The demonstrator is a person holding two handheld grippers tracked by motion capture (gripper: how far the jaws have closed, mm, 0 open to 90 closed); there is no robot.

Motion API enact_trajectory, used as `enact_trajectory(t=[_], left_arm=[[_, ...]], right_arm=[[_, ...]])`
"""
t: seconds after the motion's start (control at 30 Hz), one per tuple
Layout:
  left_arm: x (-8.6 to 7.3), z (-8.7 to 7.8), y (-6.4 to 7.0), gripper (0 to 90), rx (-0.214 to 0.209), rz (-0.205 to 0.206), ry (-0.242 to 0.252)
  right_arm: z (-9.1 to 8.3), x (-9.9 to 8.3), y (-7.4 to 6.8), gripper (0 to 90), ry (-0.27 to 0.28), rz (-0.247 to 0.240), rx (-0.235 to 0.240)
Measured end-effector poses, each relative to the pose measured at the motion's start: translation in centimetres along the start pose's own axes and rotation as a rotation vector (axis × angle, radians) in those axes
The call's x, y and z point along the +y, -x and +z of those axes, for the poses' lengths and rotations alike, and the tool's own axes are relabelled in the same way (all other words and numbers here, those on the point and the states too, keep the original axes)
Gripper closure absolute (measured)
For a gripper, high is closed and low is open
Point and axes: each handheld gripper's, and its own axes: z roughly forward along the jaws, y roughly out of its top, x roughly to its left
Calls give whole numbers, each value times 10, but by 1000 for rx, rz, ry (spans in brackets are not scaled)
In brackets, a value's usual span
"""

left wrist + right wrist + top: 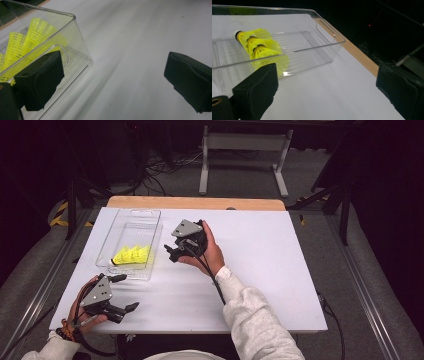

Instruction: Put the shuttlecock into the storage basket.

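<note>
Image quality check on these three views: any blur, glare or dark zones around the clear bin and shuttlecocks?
High view: white table evenly lit, surroundings near black, yellow shuttlecocks small and soft. Left gripper view: table streaked and soft, jaws slightly blurred, bin edge fairly sharp. Right gripper view: sharpest, with reflections on the bin's near wall; background dark.

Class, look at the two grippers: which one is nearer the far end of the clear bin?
The right gripper, held beside the clear bin's long side; the left gripper hovers at the table's near corner.
</note>
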Motion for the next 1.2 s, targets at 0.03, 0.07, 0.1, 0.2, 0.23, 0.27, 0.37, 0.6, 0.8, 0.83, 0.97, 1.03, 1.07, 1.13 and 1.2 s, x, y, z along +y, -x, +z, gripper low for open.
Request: enact_trajectory(t=[0.03, 0.07, 0.1, 0.2, 0.23, 0.27, 0.37, 0.6, 0.8, 0.83, 0.97, 1.03, 1.07, 1.13, 1.2], left_arm=[[0, 0, 0, 35, 0, 0, -1], [0, 0, 0, 35, 3, 1, 0], [0, 0, 0, 35, 3, 3, 0], [0, 0, 0, 35, 5, 3, 0], [0, 0, 0, 35, 7, 2, 0], [0, 0, 0, 35, 7, 1, -1], [0, -1, 0, 34, 13, 0, -1], [1, -2, 0, 33, 28, 3, 5], [1, -2, 0, 30, 38, -1, 11], [1, -3, 0, 30, 40, -6, 16], [1, -3, 0, 29, 43, -2, 13], [1, -2, 0, 29, 42, -1, 12], [1, -2, 1, 29, 42, 0, 15], [1, -2, 1, 29, 43, -4, 15], [1, -3, 0, 29, 45, -2, 14]], right_arm=[[-2, -1, 1, 50, 1, 0, -5], [-3, -2, 3, 50, 2, 5, -8], [-6, -3, 5, 50, 7, 9, -15], [-8, -4, 7, 50, 6, 11, -20], [-9, -6, 9, 50, 6, 16, -23], [-10, -7, 10, 50, 4, 13, -25], [-13, -9, 12, 51, 4, 15, -32], [-18, -13, 16, 50, 1, 13, -49], [-22, -15, 19, 50, -2, 8, -60], [-23, -15, 20, 50, -3, 8, -61], [-26, -19, 23, 50, -8, 8, -70], [-28, -20, 24, 50, -7, 9, -76], [-28, -20, 25, 50, -8, 10, -76], [-30, -21, 26, 50, -8, 5, -84], [-31, -22, 26, 50, -9, 1, -85]])
